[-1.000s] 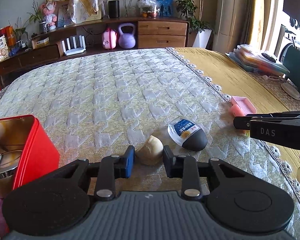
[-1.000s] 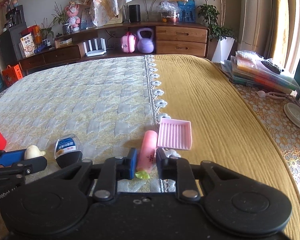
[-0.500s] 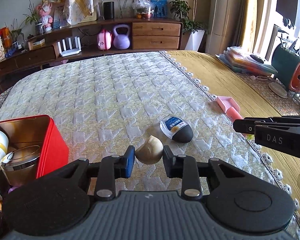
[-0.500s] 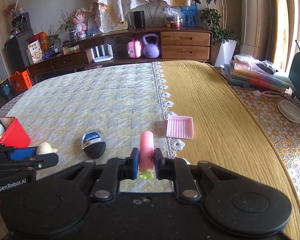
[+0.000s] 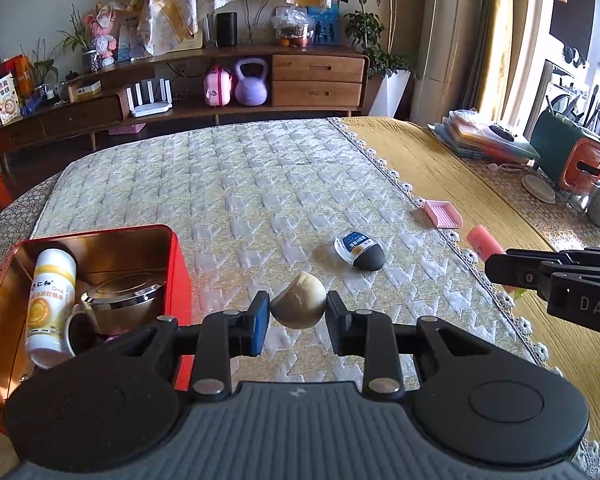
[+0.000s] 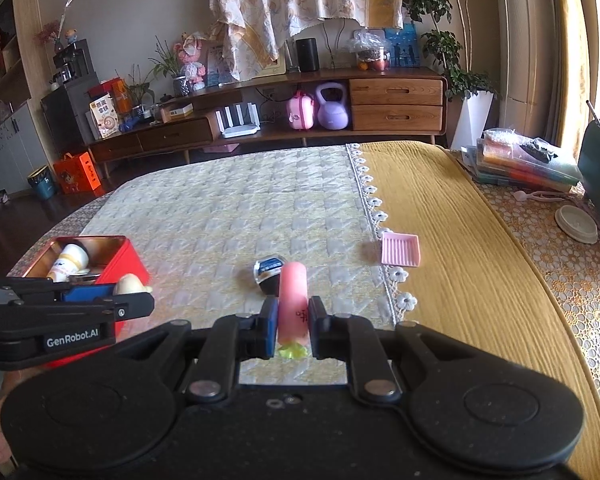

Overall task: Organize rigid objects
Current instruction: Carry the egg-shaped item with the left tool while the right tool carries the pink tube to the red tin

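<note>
Left claw (image 5: 298, 314) clamped on beige shell-shaped piece (image 5: 299, 306), right of red tin (image 5: 100, 276). Right claw (image 6: 293, 326) clamped on pink cylinder (image 6: 293, 300).

Red metal tin (image 5: 180, 264), glossy, gold-sheened inside. Polished steel cup (image 5: 120, 300) mirror-bright. Quilted cream cloth cover (image 5: 240, 184), raised weave. Mustard crinkled fabric (image 6: 460, 280), matt. Pink plastic cylinder (image 6: 294, 300), smooth.

Left hand-held gripper (image 5: 298, 314) clamped on a beige piece, right hand-held gripper (image 6: 293, 326) clamped on a pink stick, both raised
</note>
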The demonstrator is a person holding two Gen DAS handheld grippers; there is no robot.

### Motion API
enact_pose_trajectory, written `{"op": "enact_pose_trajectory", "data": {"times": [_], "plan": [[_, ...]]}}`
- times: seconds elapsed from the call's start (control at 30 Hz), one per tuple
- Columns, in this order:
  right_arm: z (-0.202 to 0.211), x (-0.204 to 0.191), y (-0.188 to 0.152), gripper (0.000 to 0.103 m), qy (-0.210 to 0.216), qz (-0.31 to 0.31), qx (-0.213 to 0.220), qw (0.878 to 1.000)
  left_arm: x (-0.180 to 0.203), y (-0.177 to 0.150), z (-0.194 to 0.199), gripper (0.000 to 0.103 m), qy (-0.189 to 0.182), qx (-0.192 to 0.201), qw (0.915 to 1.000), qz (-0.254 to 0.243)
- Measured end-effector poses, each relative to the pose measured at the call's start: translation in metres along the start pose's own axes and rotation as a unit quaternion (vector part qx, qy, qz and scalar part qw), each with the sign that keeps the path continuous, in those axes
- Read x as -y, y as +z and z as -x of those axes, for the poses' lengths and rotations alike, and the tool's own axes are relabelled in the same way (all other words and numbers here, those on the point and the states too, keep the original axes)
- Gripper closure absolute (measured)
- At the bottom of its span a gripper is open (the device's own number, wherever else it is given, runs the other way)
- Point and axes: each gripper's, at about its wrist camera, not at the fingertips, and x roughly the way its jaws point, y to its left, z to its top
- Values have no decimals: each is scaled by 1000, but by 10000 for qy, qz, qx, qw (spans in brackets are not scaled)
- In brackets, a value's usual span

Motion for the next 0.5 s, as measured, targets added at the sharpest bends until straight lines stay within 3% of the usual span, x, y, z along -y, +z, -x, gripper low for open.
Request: {"op": "enact_pose_trajectory", "data": {"times": [0.5], "plan": [[48, -68, -3, 88, 422, 297, 100, 9986, -42, -17, 73, 73, 135, 202, 9997, 56]]}}
